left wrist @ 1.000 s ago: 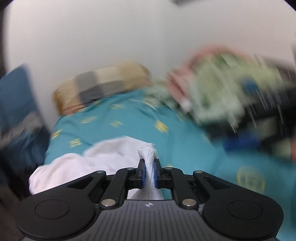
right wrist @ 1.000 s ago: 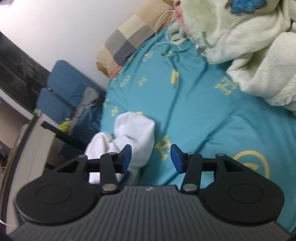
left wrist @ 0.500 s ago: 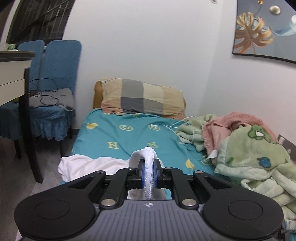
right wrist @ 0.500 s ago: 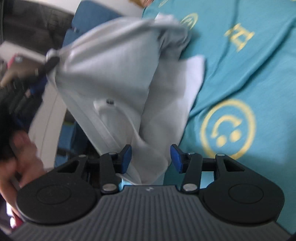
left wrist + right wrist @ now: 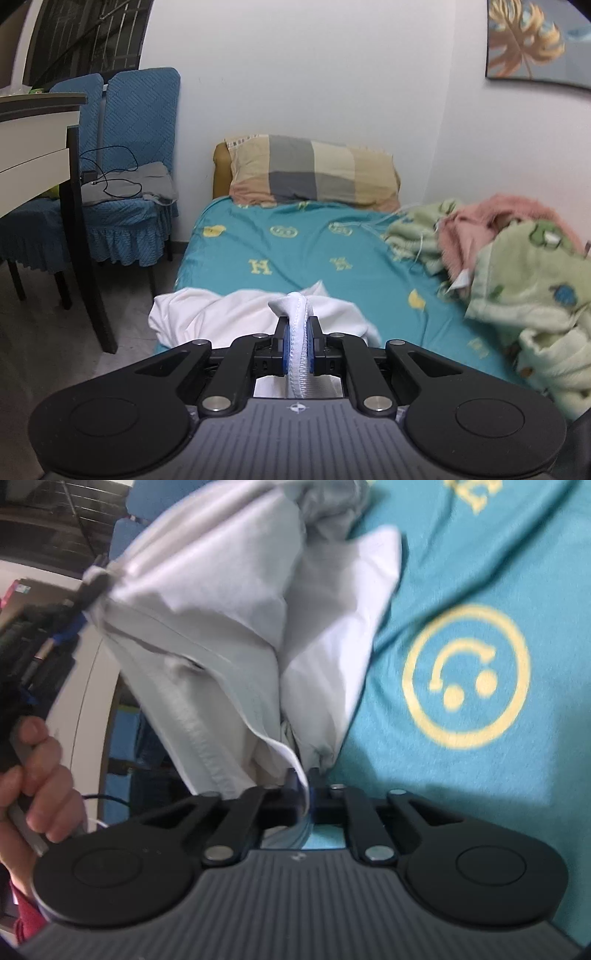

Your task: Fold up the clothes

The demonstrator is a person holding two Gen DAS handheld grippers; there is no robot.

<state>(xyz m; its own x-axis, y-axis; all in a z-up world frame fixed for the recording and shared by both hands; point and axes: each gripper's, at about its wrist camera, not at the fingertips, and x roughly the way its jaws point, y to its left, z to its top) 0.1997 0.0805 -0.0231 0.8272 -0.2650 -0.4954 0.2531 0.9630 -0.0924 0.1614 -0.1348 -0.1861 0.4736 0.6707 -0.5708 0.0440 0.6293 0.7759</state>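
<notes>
Shirt (image 5: 229, 314), white, thin and limp cotton, hangs over the teal bed (image 5: 295, 243) edge; left gripper (image 5: 296, 345) pinches its stitched hem; right gripper (image 5: 303, 788), jaws just closing, nips a loose edge; light, likely to sag, best held at corners.

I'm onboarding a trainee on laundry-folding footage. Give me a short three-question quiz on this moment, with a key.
1. True or false: the left gripper is shut on the white garment.
2. What does the right gripper grip? A) green blanket B) an edge of the white garment C) pillow
3. Fill in: the yellow smiley face is printed on the teal ____.

Key: 1 true; 2 B, its jaws have just closed on the cloth; 3 bedsheet.
</notes>
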